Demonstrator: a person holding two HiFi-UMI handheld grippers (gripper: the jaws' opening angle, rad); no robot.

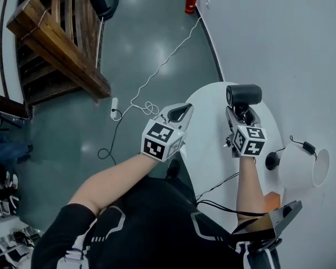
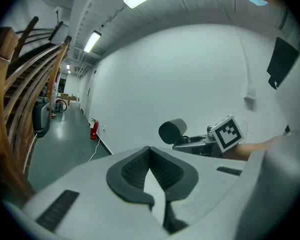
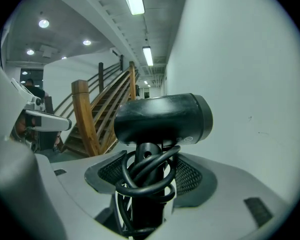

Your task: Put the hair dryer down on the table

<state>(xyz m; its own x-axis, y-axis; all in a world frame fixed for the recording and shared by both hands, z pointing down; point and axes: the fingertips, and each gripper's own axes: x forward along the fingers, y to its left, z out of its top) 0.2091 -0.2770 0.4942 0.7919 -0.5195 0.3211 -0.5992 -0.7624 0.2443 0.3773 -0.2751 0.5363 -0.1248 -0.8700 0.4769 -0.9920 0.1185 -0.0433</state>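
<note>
1. The left gripper [image 1: 178,114] is hovering beside the left edge of the round white counter [image 1: 210,150], out over the floor. Its fingers [image 2: 132,166] are pressing together at the tips with nothing between them.
2. The right gripper [image 1: 241,115] is holding the hair dryer [image 1: 243,94] up over the far part of the counter, apparently clear of the surface. Its fingers [image 3: 192,176] are pinching the handle, and the black cord [image 3: 145,176], looped round that handle, is lying between them.
3. The dryer is looking like a rigid plastic thing, moderately heavy and top-heavy: the barrel is sitting crosswise above the grip, so it is likely wanting to tip forward or twist as it comes down.
4. The handle is the sensible place to hold, low and square. The smooth shell and the springy cord loops under the pads are probably making the grip less sure, so a firm squeeze is wanted until the barrel is resting.
5. Laying it on its side is seeming safer than standing it, since a loose cord could tug it.
</note>
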